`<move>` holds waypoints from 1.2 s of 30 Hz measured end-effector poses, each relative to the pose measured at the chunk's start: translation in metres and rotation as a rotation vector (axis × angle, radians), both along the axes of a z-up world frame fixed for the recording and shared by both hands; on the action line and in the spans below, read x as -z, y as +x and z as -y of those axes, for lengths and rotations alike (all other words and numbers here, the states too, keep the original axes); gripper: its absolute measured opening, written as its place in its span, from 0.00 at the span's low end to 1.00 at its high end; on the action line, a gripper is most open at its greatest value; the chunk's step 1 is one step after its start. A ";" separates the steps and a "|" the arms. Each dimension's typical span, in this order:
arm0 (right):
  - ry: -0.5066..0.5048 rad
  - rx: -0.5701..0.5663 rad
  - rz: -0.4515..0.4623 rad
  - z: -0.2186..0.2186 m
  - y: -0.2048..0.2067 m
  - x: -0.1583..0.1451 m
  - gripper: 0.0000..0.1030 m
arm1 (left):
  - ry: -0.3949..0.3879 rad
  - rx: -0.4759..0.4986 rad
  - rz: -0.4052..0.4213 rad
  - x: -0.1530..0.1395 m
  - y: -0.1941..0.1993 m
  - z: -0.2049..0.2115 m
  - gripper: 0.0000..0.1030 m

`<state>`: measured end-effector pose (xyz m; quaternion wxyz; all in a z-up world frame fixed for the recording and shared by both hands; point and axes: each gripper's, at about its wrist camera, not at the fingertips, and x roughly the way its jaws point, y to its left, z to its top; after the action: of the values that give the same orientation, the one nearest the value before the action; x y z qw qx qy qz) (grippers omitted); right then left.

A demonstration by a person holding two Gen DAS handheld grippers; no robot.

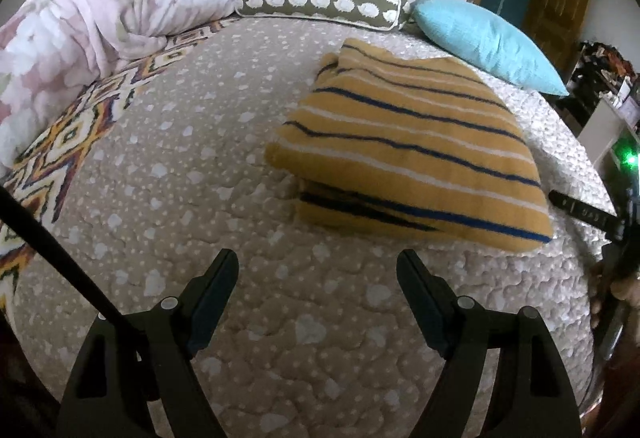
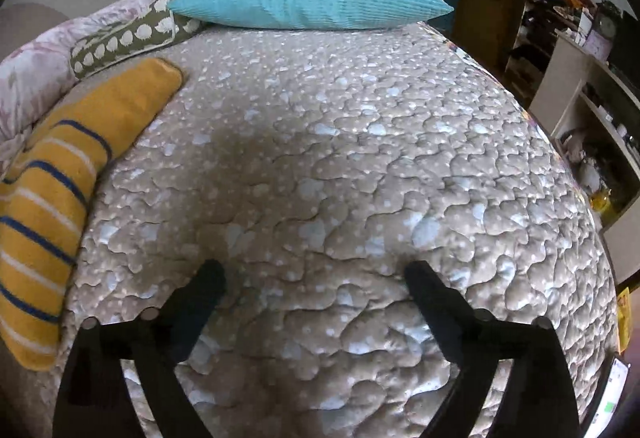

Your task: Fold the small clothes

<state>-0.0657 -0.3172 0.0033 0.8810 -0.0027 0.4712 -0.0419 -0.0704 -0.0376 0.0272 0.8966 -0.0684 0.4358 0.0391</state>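
Observation:
A yellow garment with blue and white stripes (image 1: 412, 150) lies folded into a thick pile on the beige quilted bed cover (image 1: 192, 198). My left gripper (image 1: 318, 262) is open and empty, a little in front of the garment's near edge. In the right wrist view the same garment (image 2: 52, 198) lies at the far left. My right gripper (image 2: 314, 272) is open and empty over the bare quilt (image 2: 360, 158), to the right of the garment. The right gripper's tip (image 1: 580, 214) shows at the right edge of the left wrist view.
A pink floral duvet (image 1: 100, 26) is bunched at the back left. An olive bolster with white spots (image 1: 320, 0) and a turquoise pillow (image 1: 484, 42) lie at the head of the bed. Shelves with clutter (image 2: 592, 118) stand past the bed's right edge.

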 end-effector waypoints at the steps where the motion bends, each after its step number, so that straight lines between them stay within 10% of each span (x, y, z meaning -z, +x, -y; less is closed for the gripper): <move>1: -0.003 0.006 -0.004 0.001 0.000 0.001 1.00 | 0.004 0.005 0.005 0.000 0.001 0.001 0.79; 36: 0.011 0.010 0.008 0.001 -0.004 0.002 1.00 | 0.091 0.045 -0.003 0.036 0.015 0.017 0.97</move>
<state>-0.0695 -0.3185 0.0012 0.8828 0.0048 0.4678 -0.0437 -0.0549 -0.0545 -0.0090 0.8987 -0.0176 0.4366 0.0387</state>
